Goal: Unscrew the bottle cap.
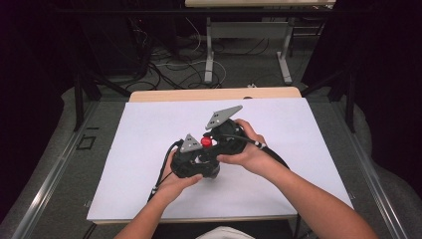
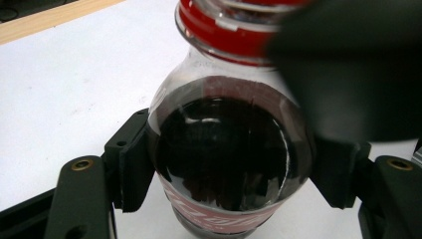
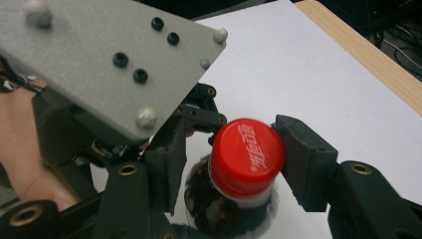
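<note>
White sheet (image 1: 149, 149) lies bare around the bottle (image 1: 206, 142).

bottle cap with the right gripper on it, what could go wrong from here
1. The right gripper pinches the red cap near its top edge, so the jaws might slip off if it is twisted.
2. The left gripper clamps the round bottle on its curved, glossy body, so the bottle may spin in that grip rather than the cap turning.
3. The bottle holds dark drink; once the cap loosens it could fizz onto the white table cover.
</note>
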`<state>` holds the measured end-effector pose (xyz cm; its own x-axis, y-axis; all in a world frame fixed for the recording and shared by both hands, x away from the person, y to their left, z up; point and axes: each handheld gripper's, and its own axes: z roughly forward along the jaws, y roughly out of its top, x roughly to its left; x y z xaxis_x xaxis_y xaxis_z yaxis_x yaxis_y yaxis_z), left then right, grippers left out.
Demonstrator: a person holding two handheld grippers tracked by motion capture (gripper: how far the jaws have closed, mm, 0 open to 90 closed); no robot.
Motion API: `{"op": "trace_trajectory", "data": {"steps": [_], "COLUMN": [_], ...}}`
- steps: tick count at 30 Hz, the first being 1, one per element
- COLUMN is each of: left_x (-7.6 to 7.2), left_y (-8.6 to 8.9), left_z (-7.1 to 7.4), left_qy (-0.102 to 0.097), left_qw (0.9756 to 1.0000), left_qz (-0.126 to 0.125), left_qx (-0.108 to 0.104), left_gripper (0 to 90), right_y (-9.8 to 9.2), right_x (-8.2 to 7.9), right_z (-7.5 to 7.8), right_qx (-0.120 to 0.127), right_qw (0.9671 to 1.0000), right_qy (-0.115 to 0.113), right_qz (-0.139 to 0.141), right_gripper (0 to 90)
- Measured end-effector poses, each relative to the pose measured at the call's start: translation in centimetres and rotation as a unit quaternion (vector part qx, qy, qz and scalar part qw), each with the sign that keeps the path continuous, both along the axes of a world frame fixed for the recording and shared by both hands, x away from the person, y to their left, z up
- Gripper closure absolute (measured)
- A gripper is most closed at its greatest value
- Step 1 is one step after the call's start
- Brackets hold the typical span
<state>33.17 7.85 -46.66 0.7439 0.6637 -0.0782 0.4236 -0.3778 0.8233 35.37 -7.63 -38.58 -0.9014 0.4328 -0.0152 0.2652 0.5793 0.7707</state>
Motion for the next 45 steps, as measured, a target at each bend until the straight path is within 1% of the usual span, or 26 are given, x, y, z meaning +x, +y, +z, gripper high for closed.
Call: {"op": "trace_trajectory", "data": {"steps": [2, 3, 4, 7, 8, 12, 14, 15, 17, 18, 19, 20, 21, 22, 23, 25, 27, 28, 29, 30, 32, 37, 39, 42, 43, 45], "left_x": [-0.1, -0.1, -0.1, -0.1, -0.1, -0.1, -0.2, -0.1, -0.1, -0.1, -0.2, -0.1, 0.0, 0.0, 0.0, 0.2, 0.2, 0.2, 0.3, 0.2, 0.2, 0.2, 0.2, 0.1, 0.1, 0.2], "left_y": [-0.1, -0.1, -0.1, -0.1, -0.1, -0.1, -0.2, -0.2, -0.2, -0.2, -0.2, -0.2, -0.1, -0.1, 0.0, 0.0, 0.1, 0.2, 0.2, 0.3, 0.3, 0.2, 0.1, 0.1, 0.1, 0.1], "left_z": [0.0, 0.1, 0.1, 0.1, 0.2, 0.1, 0.0, 0.0, 0.0, 0.0, 0.0, 0.0, -0.1, -0.2, -0.2, -0.3, -0.2, -0.2, -0.1, -0.1, 0.0, -0.1, -0.1, -0.1, -0.1, -0.2], "left_qy": [0.002, 0.001, 0.003, -0.001, 0.0, 0.001, 0.003, 0.004, 0.0, -0.002, 0.0, 0.0, 0.003, 0.001, 0.009, 0.006, 0.007, 0.007, 0.006, 0.011, 0.009, 0.008, 0.009, 0.007, 0.012, 0.008], "left_qw": [1.0, 1.0, 1.0, 1.0, 1.0, 0.9999, 0.9999, 0.9998, 0.9998, 0.9998, 0.9998, 0.9998, 0.9998, 0.9999, 0.9998, 1.0, 1.0, 1.0, 1.0, 0.9999, 1.0, 1.0, 0.9999, 1.0, 0.9999, 1.0], "left_qz": [-0.001, -0.002, -0.004, -0.004, -0.005, -0.013, -0.014, -0.016, -0.018, -0.02, -0.021, -0.018, -0.021, -0.014, -0.014, -0.006, 0.001, 0.0, 0.001, 0.0, 0.001, 0.002, 0.002, 0.001, 0.001, 0.001], "left_qx": [-0.001, 0.006, 0.003, 0.003, 0.003, 0.006, 0.005, 0.005, 0.005, 0.004, 0.005, 0.006, 0.007, 0.006, 0.012, 0.003, 0.005, 0.003, 0.002, 0.002, 0.004, 0.004, 0.005, 0.003, 0.005, 0.005], "left_gripper": [30.0, 30.0, 30.0, 30.0, 30.1, 30.1, 30.1, 30.1, 30.0, 30.0, 30.0, 30.0, 30.0, 30.1, 30.1, 30.1, 30.0, 30.0, 30.0, 30.1, 30.0, 30.0, 30.0, 30.1, 30.0, 30.1], "right_y": [0.1, 0.1, 0.1, -0.1, -0.1, -0.5, -0.5, -0.6, -0.8, -0.8, -0.9, -0.9, -0.9, -0.9, -1.0, -1.0, -0.9, -0.9, -0.8, -0.8, -0.6, 0.1, 0.2, 0.3, 0.3, 0.1], "right_x": [0.2, 0.3, 0.5, 0.9, 1.2, 2.1, 2.6, 2.9, 3.4, 3.5, 3.6, 3.5, 3.5, 3.4, 3.2, 2.9, 2.3, 2.1, 1.7, 1.6, 1.0, 0.2, 0.3, 0.5, 0.5, 0.9], "right_z": [-0.1, -0.1, -0.1, 0.2, 0.2, 0.5, 0.5, 0.5, 0.5, 0.4, 0.5, 0.5, 0.5, 0.5, 0.6, 0.8, 0.8, 0.8, 0.7, 0.7, 0.7, 0.6, 0.5, 0.4, 0.4, 0.4], "right_qx": [0.004, 0.005, 0.006, -0.003, 0.002, -0.007, -0.016, -0.018, -0.02, -0.018, -0.022, -0.024, -0.022, -0.019, -0.014, -0.012, -0.018, -0.013, -0.018, -0.022, -0.017, -0.011, -0.007, -0.008, -0.008, -0.004], "right_qw": [1.0, 0.9999, 0.9999, 0.9997, 0.9997, 0.9974, 0.9941, 0.992, 0.9873, 0.9852, 0.9829, 0.9826, 0.9823, 0.9848, 0.9883, 0.9916, 0.9961, 0.998, 0.9989, 0.9991, 0.9997, 0.9992, 0.999, 0.9991, 0.999, 0.9991], "right_qy": [0.003, 0.006, 0.003, 0.011, 0.01, 0.028, 0.026, 0.032, 0.029, 0.016, 0.015, 0.009, -0.004, -0.012, -0.008, -0.007, 0.005, 0.011, 0.014, 0.016, 0.017, 0.017, 0.019, 0.017, 0.022, 0.03], "right_qz": [0.002, 0.006, 0.009, 0.02, 0.022, 0.066, 0.104, 0.12, 0.155, 0.17, 0.182, 0.184, 0.186, 0.172, 0.152, 0.129, 0.086, 0.062, 0.041, 0.032, -0.004, -0.033, -0.039, -0.038, -0.037, -0.029], "right_gripper": [47.9, 49.1, 51.4, 60.2, 60.3, 60.8, 60.9, 60.9, 60.9, 60.7, 60.3, 58.7, 50.1, 42.9, 40.7, 39.2, 39.1, 39.2, 40.1, 41.4, 43.6, 46.7, 49.9, 60.2, 60.4, 60.7]}}
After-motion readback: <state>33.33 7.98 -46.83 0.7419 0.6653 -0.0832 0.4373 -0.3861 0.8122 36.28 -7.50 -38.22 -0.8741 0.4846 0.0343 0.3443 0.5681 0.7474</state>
